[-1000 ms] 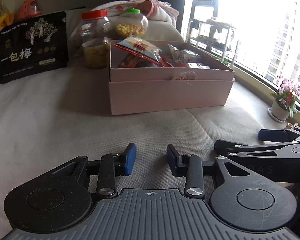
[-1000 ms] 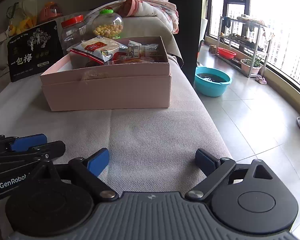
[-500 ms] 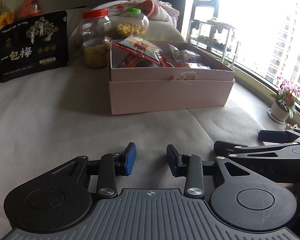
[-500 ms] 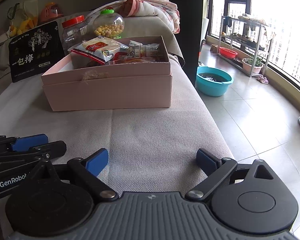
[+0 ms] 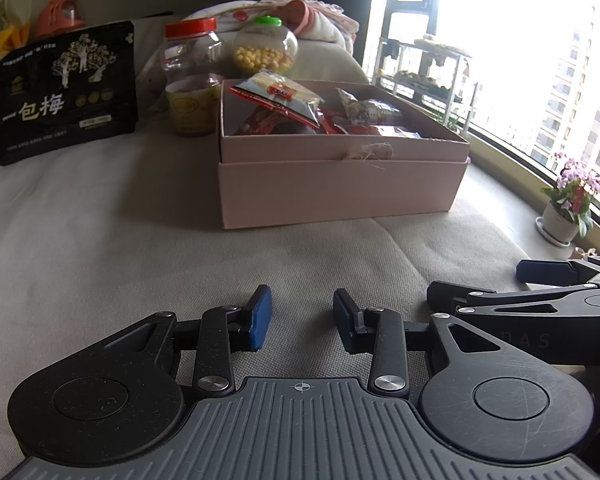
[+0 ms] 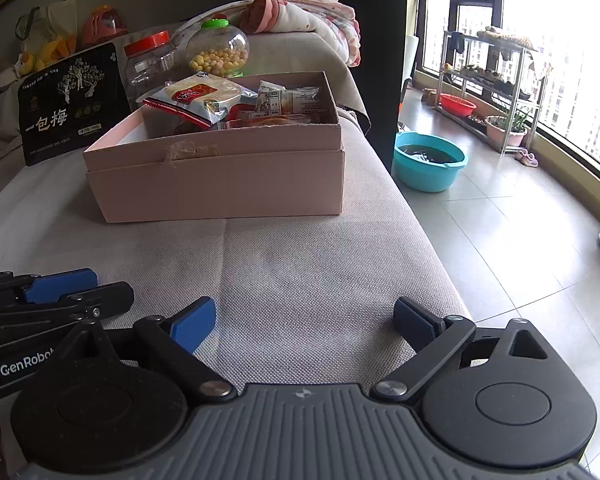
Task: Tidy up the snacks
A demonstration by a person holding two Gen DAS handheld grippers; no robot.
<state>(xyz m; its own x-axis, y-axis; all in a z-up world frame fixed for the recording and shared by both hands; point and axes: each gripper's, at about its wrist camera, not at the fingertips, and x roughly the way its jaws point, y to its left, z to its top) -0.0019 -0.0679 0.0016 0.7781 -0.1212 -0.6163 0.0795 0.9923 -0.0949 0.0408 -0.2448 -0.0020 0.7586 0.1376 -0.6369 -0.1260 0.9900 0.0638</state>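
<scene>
The pink box (image 5: 340,188) of snack packets (image 5: 278,98) sits far across the cloth-covered bench (image 5: 100,240), with a black plum bag (image 5: 66,88) and two jars (image 5: 190,52) behind it to the left. The left tool (image 5: 302,316) is partly open and empty. The right tool (image 6: 304,320) gapes wide, also empty.

Teal basin (image 6: 429,162) on tiled floor, potted flowers (image 5: 571,204) by window.
</scene>
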